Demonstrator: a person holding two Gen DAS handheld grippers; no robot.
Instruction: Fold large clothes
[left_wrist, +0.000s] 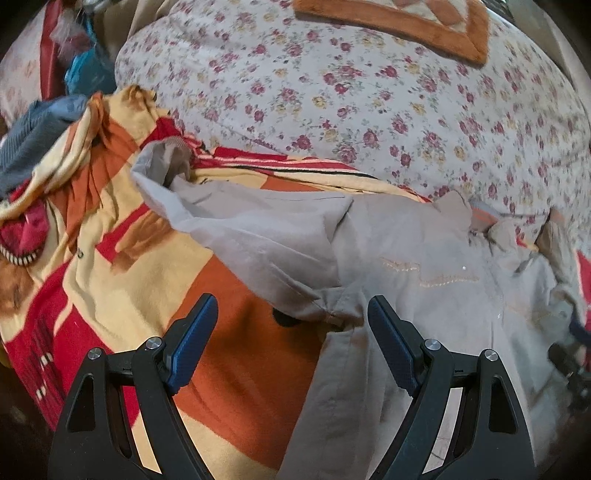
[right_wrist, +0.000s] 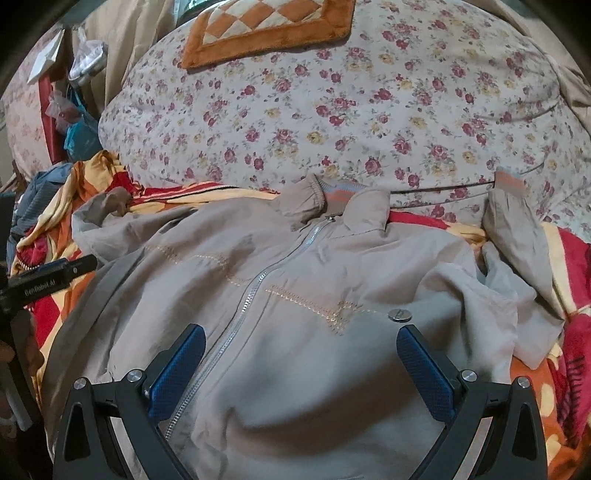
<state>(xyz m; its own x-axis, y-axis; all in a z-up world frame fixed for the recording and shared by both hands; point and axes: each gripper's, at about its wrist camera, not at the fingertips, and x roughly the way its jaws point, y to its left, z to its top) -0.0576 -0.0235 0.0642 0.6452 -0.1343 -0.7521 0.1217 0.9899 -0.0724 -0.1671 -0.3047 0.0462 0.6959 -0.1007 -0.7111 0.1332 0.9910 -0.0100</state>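
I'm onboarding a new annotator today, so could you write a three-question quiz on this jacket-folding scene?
1. True or false: the beige jacket lies front side up with its zipper showing.
2. Multiple choice: the left hand-held gripper is
A. shut on a sleeve
B. open over the jacket's edge and the patterned blanket
C. out of view
3. Short answer: what lies on the floral quilt behind the jacket's collar?

Key
1. True.
2. B.
3. An orange-bordered checkered mat.

The right hand-held gripper is also open, over the jacket's front.
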